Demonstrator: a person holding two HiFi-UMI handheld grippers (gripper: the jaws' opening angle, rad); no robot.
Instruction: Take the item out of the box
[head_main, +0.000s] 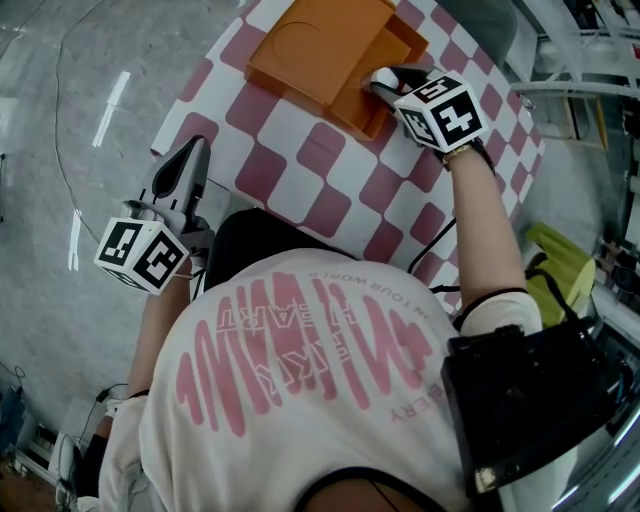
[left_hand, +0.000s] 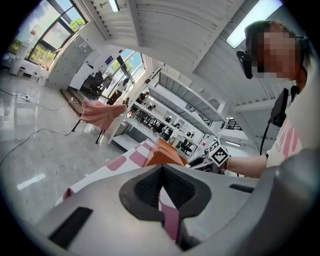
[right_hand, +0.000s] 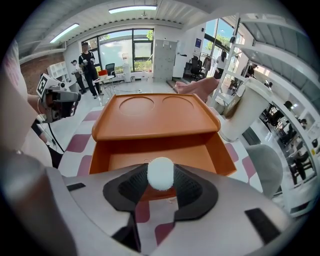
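Note:
An orange box (right_hand: 160, 150) stands open on the pink-and-white checkered table (head_main: 300, 170), its lid (right_hand: 155, 117) folded back flat. My right gripper (right_hand: 160, 175) is shut on a small white ball (right_hand: 160, 172), held between its black pads just above the box's near edge. In the head view the ball (head_main: 383, 77) and right gripper (head_main: 388, 82) sit at the box's (head_main: 330, 50) near right corner. My left gripper (head_main: 190, 155) hangs off the table's left edge, shut and holding nothing; its pads (left_hand: 150, 185) meet in the left gripper view.
A white round pillar (right_hand: 245, 110) and a grey chair (right_hand: 267, 167) stand right of the table. A pink cloth (left_hand: 100, 112) drapes over a chair far off. Two people (right_hand: 89, 62) stand at the back of the room. A yellow-green bag (head_main: 560, 265) lies on the right.

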